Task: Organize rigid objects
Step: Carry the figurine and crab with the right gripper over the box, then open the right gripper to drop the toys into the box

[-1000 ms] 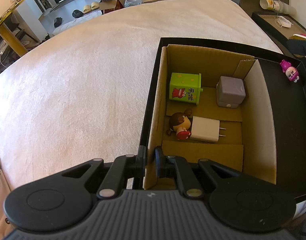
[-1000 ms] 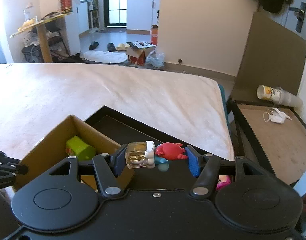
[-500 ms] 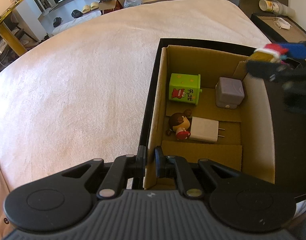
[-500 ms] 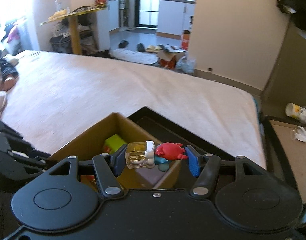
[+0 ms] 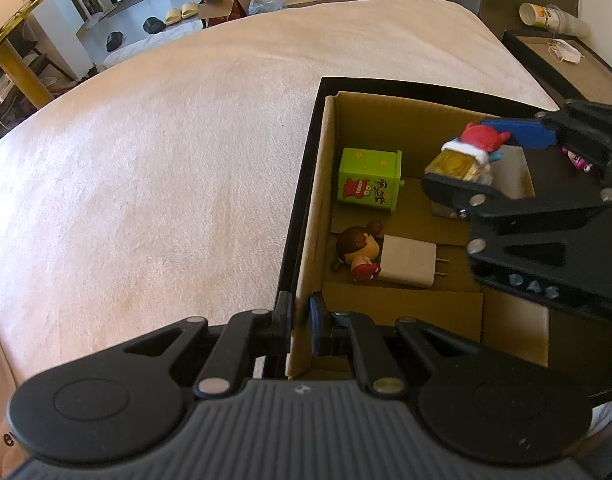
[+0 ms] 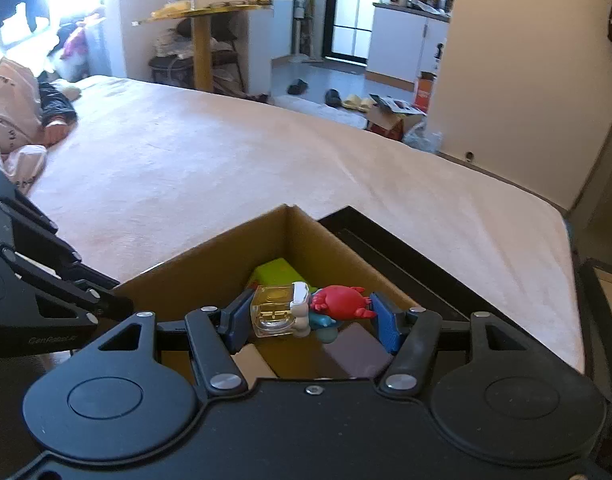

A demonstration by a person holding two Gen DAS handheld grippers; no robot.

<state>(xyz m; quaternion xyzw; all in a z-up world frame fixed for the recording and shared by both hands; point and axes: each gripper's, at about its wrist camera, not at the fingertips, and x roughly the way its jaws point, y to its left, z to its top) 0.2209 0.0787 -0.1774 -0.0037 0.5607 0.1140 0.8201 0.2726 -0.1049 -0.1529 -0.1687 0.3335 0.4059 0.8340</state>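
Right tongs (image 6: 312, 316) carried toy (image 6: 306, 310) over box (image 5: 318, 208).

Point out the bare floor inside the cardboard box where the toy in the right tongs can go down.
Free: the near right corner of the brown cardboard box, right of the white plug adapter; also the strip between the green printed cube and the brown-haired doll figure. Crowded: the left side and the far right, where the right tongs hold the red-topped clear-cube toy.

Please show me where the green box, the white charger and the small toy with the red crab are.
green box (image 5: 369, 179), left wrist view, printed front face.
white charger (image 5: 406, 266), left wrist view, flat top.
toy with the red crab (image 6: 340, 303), right wrist view, crab body.
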